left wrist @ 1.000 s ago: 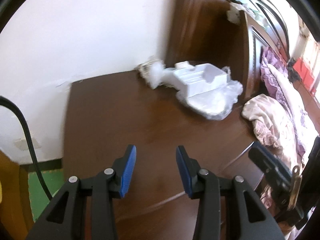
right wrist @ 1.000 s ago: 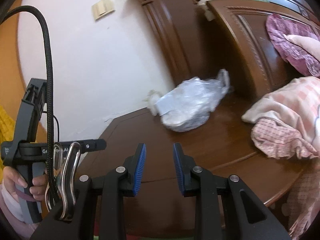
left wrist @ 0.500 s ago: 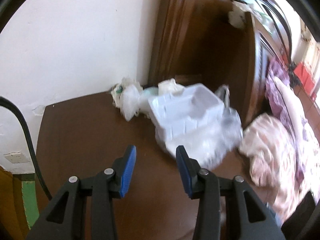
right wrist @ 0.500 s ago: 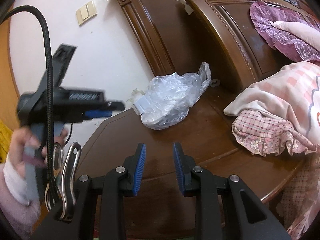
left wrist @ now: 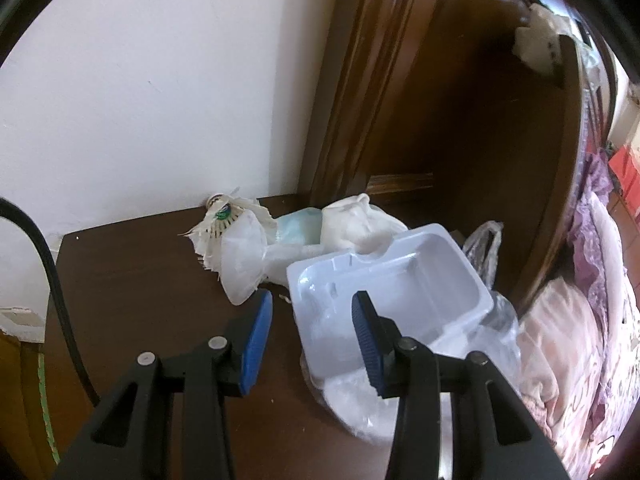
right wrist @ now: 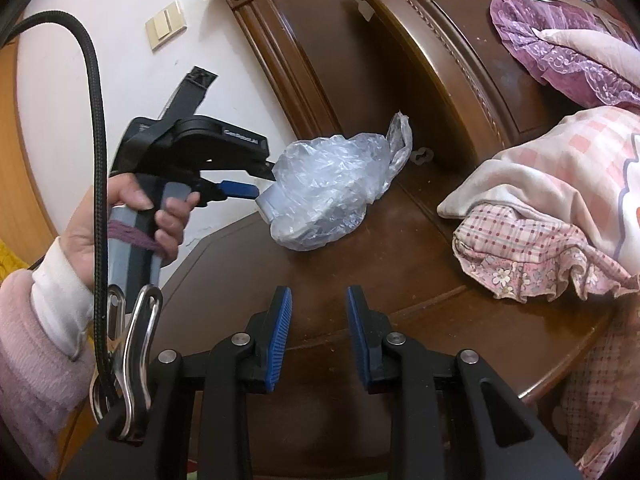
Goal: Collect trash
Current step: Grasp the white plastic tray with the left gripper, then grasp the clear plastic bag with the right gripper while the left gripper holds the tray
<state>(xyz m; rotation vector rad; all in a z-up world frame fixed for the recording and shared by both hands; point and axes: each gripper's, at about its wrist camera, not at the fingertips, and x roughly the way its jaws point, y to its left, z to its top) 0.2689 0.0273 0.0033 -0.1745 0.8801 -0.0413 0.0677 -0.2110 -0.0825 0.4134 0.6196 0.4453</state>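
A pile of trash sits at the back of the dark wooden nightstand [left wrist: 140,288]: a white plastic tray [left wrist: 400,292] on a clear plastic bag [right wrist: 336,192], a worn shuttlecock [left wrist: 224,216], a pale blue mask [left wrist: 298,226] and crumpled white tissue [left wrist: 356,224]. My left gripper [left wrist: 311,300] is open right at the tray, whose near left corner shows between the blue pads without being pressed. In the right wrist view a hand holds the left gripper [right wrist: 256,184] with its tips at the bag's left edge. My right gripper [right wrist: 319,296] hangs open over the nightstand's front, with nothing between its fingers.
A tall carved headboard [right wrist: 440,60] rises behind and right of the pile. Pink and checked bedding [right wrist: 540,208] drapes over the nightstand's right edge. The white wall [left wrist: 140,100] borders the left and back. A black cable [right wrist: 96,160] and a metal clip [right wrist: 140,360] hang at the left.
My left gripper has travelled forward across the nightstand to the trash pile, so the tray now fills the view at its fingers. The right gripper has hardly shifted.
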